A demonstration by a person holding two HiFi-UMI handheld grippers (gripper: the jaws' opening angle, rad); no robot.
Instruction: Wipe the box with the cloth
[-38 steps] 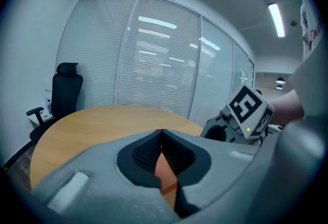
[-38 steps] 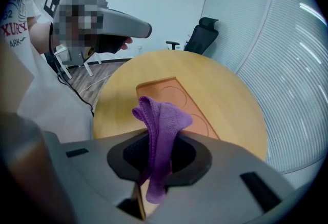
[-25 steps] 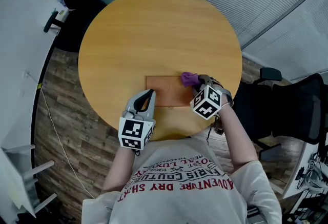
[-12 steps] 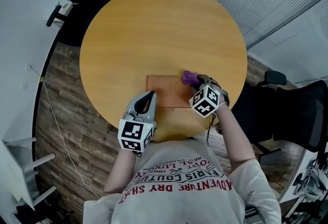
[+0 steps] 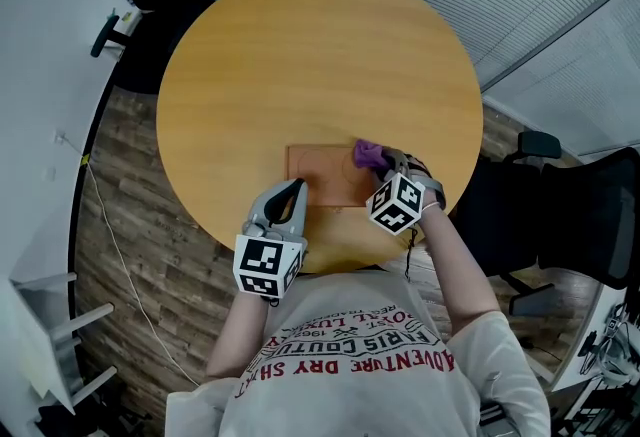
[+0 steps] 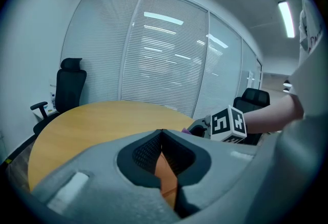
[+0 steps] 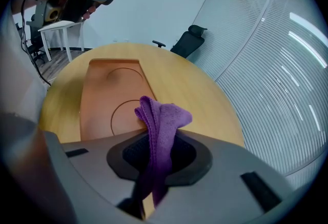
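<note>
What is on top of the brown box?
Only the purple cloth, pinched by the right gripper, sits over the box at its far right corner. The left gripper clamps its left edge. Actual contact is hidden beneath the cloth.

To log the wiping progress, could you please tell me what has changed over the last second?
The right claw, shut on the purple cloth, edged slightly left along the far right corner of the box. Nothing was taken or let go. The left claw stays shut on the box's near left edge; box and table unmoved.

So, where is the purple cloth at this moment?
In the head view, the purple cloth is clamped in the right gripper, at the right edge of the box.
</note>
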